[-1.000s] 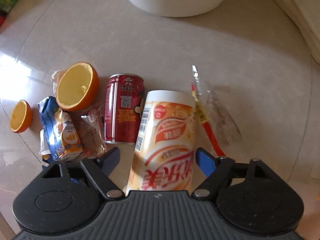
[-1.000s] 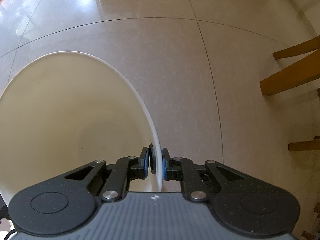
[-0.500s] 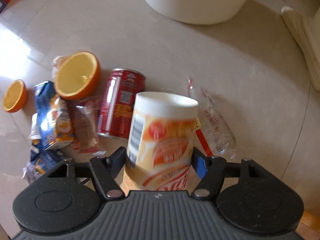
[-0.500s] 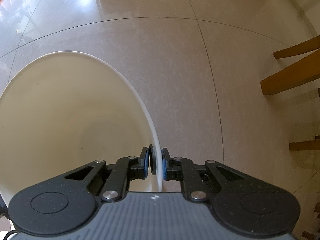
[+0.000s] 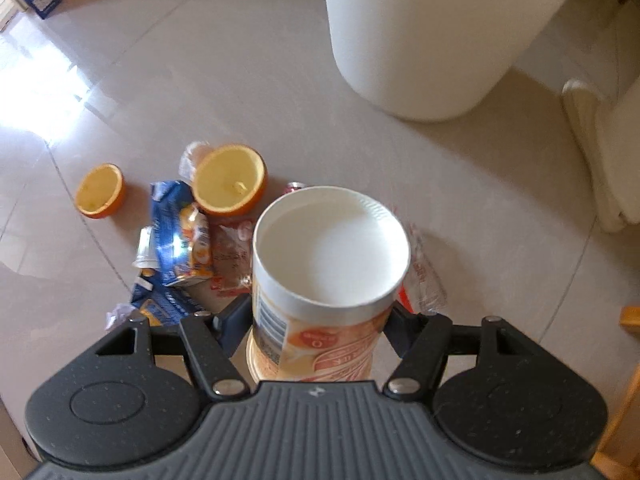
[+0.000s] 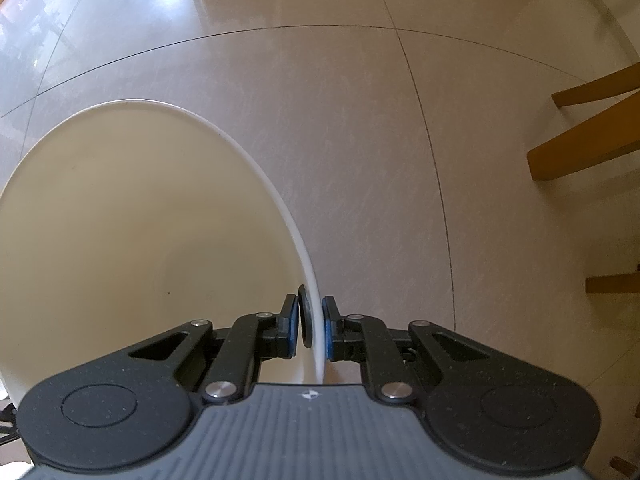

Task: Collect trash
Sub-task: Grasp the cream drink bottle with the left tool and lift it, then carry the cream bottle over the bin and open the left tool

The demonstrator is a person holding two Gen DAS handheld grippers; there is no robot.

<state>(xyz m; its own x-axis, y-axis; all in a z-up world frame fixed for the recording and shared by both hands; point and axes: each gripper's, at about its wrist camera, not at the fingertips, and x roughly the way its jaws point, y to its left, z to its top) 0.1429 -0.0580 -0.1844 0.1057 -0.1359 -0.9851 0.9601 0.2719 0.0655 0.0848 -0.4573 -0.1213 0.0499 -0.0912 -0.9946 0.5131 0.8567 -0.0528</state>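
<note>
1. Since the earlier frame my left gripper (image 5: 320,320) has lifted the paper cup (image 5: 320,280) off the floor. The cup was lying low among the litter with its side toward the camera. Now its white base faces the lens, and the white bin (image 5: 432,36) has grown much larger at the top of the left wrist view.
2. The left jaws are spread wide and pressed on both sides of the cup's printed wall. The cup is held clear of the floor.
3. I take the bin as landmark. The cup sits on the near side of it, with a stretch of bare floor tile (image 5: 280,80) between cup and bin wall.
4. The litter pile lies below the cup, well apart from the bin: a large orange half (image 5: 230,180), a small orange half (image 5: 100,190) further left, a blue snack wrapper (image 5: 176,240), a brown wrapper (image 5: 230,256), and a clear plastic wrapper (image 5: 424,276) on the right. A red can (image 5: 295,188) shows only as a sliver behind the cup rim.
5. My right gripper (image 6: 312,328) is nearly closed, pinching the bin rim (image 6: 308,280), one pad inside and one outside.
6. In the right wrist view the bin interior (image 6: 140,240) is bare. Wooden chair legs (image 6: 580,152) stand well to the bin's right, with open floor between.
</note>
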